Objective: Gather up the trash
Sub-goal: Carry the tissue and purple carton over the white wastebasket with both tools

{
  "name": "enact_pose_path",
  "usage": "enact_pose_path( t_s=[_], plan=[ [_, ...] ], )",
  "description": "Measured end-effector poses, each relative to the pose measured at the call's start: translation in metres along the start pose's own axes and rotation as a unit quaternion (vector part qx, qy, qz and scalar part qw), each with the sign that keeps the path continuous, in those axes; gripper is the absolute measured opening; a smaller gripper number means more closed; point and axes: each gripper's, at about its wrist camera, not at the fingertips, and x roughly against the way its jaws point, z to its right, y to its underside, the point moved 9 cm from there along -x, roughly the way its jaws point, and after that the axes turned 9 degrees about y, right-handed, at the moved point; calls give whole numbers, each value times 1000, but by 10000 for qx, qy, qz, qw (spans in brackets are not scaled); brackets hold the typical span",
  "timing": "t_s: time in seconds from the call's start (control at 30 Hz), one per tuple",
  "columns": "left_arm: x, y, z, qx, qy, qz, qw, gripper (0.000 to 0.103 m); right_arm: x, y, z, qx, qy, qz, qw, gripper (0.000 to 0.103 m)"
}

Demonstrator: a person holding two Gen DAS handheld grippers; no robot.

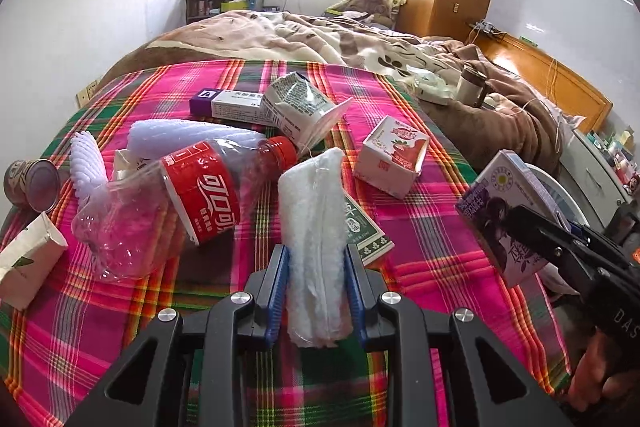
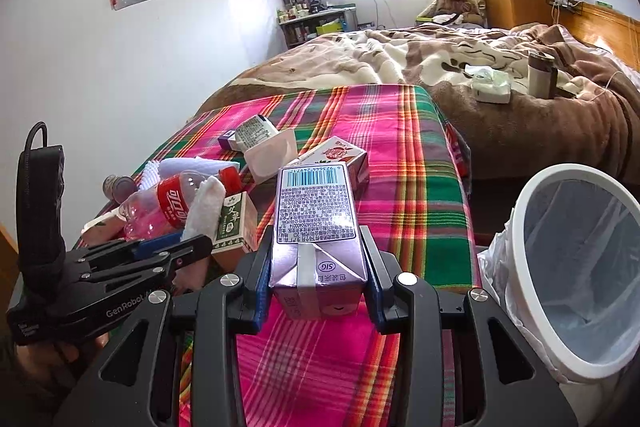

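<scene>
On the pink-and-green plaid cloth I count one crushed clear plastic cola bottle, one tin can and about six cartons or boxes. My left gripper is pinching one folded white tissue wad beside the bottle. My right gripper is clamped on one purple drink carton, lifted off the cloth, near one white-rimmed lined bin.
</scene>
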Motion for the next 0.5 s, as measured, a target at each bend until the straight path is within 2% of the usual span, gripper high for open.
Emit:
enact_pose_path(
  t_s=[0.03, 0.2, 0.5],
  plan=[
    [-1, 0, 1, -4, 45, -17, 10000, 20, 1, 0, 1, -16, -1, 0, 10000, 39],
    [8, -5, -1, 79, 39, 133, 9999, 19, 3, 0, 4, -63, 22, 15, 10000, 39],
    [39, -29, 50, -394, 265, 507, 9976, 20, 25, -11, 28, -215, 255, 250, 9991, 39]
  ],
)
